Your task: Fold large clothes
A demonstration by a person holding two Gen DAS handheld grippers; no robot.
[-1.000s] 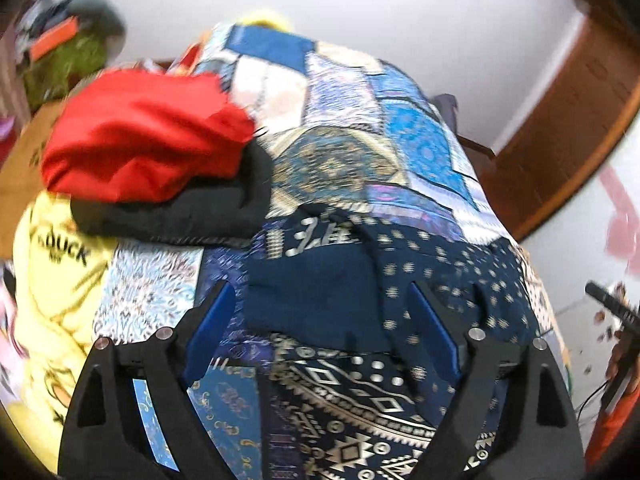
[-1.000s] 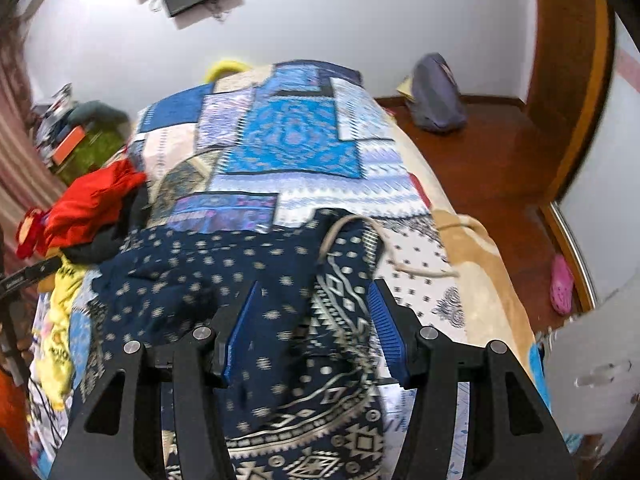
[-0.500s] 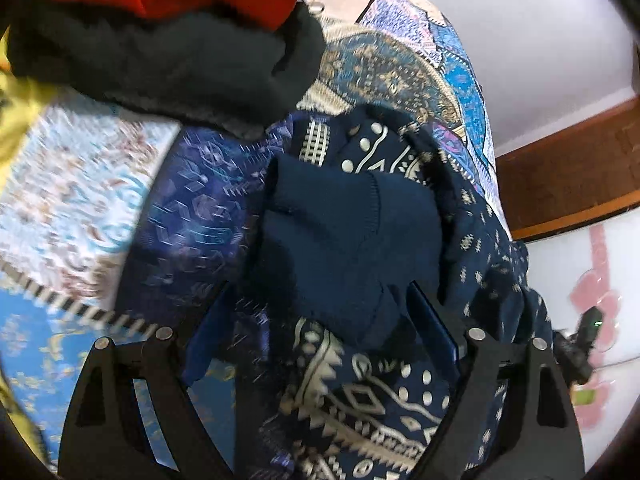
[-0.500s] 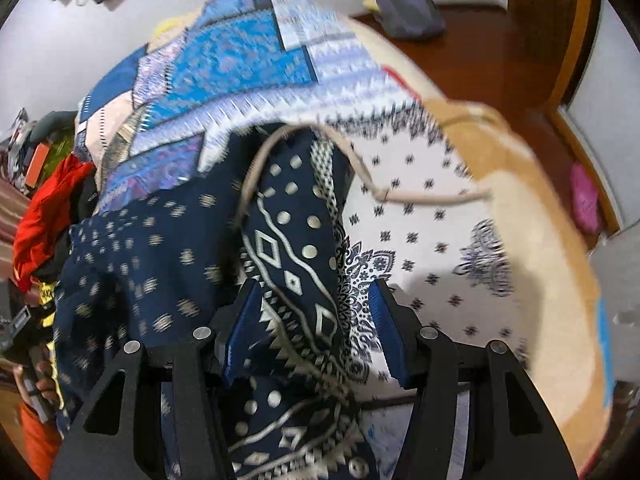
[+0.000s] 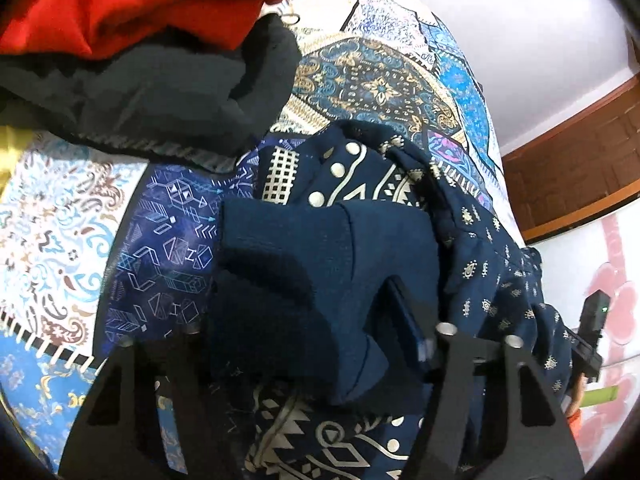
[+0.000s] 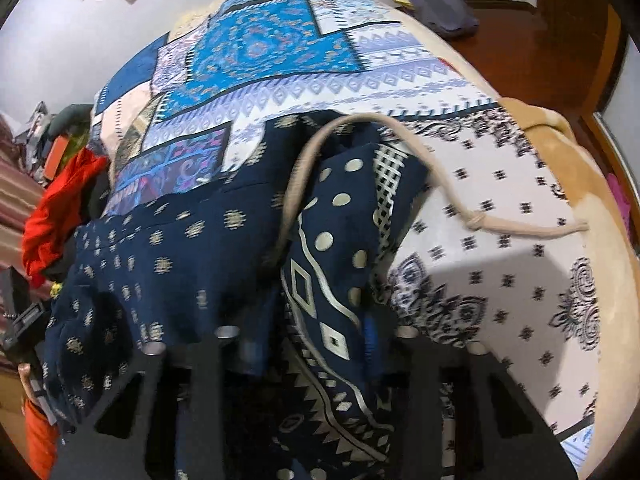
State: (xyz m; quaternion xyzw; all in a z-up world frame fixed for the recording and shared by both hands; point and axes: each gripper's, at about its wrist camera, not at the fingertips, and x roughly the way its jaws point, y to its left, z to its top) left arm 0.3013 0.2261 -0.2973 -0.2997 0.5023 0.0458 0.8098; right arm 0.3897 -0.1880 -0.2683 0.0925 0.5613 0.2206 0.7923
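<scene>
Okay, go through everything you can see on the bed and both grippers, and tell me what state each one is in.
Navy patterned garment: bunched on the bed, not folded flat.
Drawstring: loose, knotted near its end.
Left gripper: closing, plain navy fabric between the jaws.
Right gripper: closing, patterned fabric between the jaws.
Red garment: crumpled on the black one.
Black garment: heaped, unfolded.

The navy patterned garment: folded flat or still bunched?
Bunched. The navy patterned garment lies heaped in rumpled layers on the patchwork bedspread, its drawcord looping loose across the top.
</scene>
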